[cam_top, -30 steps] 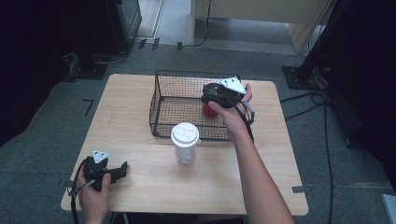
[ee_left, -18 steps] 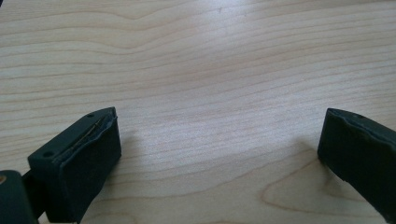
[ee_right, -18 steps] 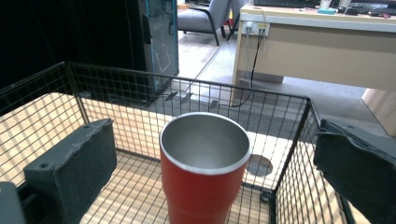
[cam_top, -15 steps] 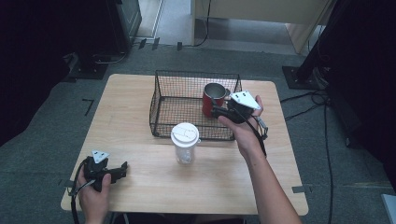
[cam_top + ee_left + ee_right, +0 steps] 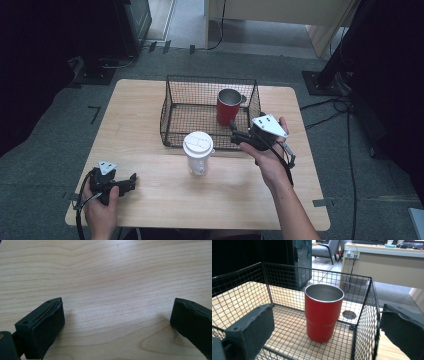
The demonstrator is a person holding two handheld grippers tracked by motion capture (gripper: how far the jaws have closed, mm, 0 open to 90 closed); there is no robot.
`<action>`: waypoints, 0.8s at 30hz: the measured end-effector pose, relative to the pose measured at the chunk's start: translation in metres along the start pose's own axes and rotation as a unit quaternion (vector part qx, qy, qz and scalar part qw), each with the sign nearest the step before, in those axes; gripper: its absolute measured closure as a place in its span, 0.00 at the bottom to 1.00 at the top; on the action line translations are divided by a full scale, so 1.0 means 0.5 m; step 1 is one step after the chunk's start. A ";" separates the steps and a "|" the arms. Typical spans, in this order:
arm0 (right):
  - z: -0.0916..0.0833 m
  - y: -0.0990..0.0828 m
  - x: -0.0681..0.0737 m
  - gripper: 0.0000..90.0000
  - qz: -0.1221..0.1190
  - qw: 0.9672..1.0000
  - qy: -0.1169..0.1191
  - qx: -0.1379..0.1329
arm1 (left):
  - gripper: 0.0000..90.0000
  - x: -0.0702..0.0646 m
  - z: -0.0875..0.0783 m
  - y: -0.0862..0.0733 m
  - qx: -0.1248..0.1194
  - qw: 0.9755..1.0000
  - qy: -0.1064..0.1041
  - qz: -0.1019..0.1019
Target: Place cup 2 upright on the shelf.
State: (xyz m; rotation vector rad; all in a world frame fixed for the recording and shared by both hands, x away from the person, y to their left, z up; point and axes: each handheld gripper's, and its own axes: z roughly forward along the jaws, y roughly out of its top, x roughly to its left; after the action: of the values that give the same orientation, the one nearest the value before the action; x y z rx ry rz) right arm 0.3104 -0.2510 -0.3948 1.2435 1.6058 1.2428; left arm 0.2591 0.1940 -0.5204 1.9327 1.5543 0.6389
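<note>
Even, soft overhead light keeps the wooden table (image 5: 150,140) bright while the room's edges sit near black. The high view is slightly soft; faint shadows, no glare.

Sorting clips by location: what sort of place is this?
Probably an office or lab: a wooden table on grey carpet, an office chair and a desk with wall sockets behind the wire basket.

On the table (image 5: 150,105), the wire basket (image 5: 172,107) sits toward the far side, with the cup (image 5: 228,106) upright in its right part. The lidded tumbler (image 5: 198,152) stands just before the basket's near wall, perhaps touching it. The left gripper (image 5: 129,181) lies at the near left corner; the right gripper (image 5: 234,132) is just beside the basket's near right corner.
</note>
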 end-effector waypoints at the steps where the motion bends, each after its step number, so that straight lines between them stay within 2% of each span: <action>1: 0.000 0.000 0.000 0.00 0.000 1.000 0.000 0.000 | 0.00 0.000 0.000 0.000 0.000 1.000 0.000 0.000; 10: -0.038 -0.034 -0.004 0.00 0.009 1.000 0.012 -0.002 | 0.00 0.000 0.000 0.000 0.000 1.000 0.000 0.000; 16: -0.065 -0.058 0.007 0.00 0.005 1.000 0.021 -0.002 | 0.00 0.000 0.000 0.000 0.000 1.000 0.000 0.001; 24: -0.090 -0.077 0.032 0.00 0.010 0.999 0.045 0.000 | 0.00 0.000 0.000 0.000 0.000 1.000 0.000 0.001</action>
State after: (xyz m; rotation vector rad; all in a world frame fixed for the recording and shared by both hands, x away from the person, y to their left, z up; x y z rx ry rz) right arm 0.2550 -0.2491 -0.4206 1.2212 1.6609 1.3284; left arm 0.2591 0.1940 -0.5205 1.9338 1.5529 0.6400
